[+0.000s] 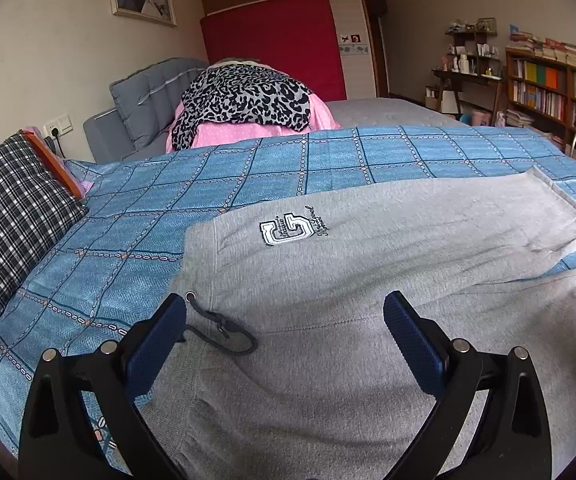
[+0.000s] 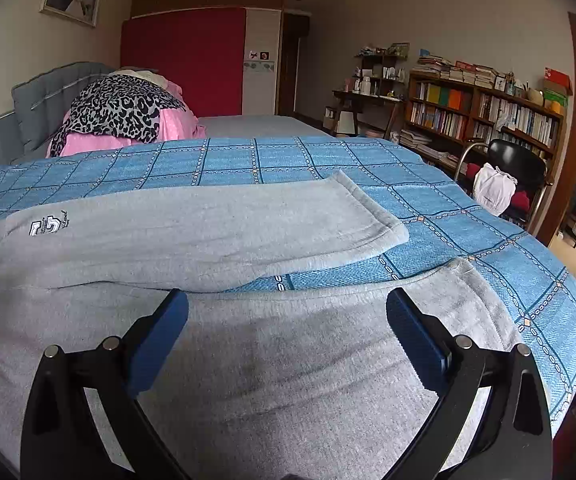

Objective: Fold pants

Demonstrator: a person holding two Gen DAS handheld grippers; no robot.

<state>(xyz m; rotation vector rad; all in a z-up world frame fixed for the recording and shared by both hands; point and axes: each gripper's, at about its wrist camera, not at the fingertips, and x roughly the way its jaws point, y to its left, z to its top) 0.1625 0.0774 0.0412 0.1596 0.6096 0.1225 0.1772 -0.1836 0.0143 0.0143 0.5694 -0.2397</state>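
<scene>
In the left wrist view, the left gripper hangs over the waist end of the grey pants, jaws spread wide and holding nothing. The pants lie flat on the blue checked bedspread. A dark drawstring curls just inside the left jaw, and a white logo patch sits ahead of the jaws. A plaid pillow lies far off to the left. In the right wrist view, the right gripper hovers above the near pant leg, jaws likewise wide apart and empty. Ahead of the jaws the far leg stretches across the bed, its hem to the right, with a strip of bedspread showing between the two legs. A black chair stands well off to the right.
</scene>
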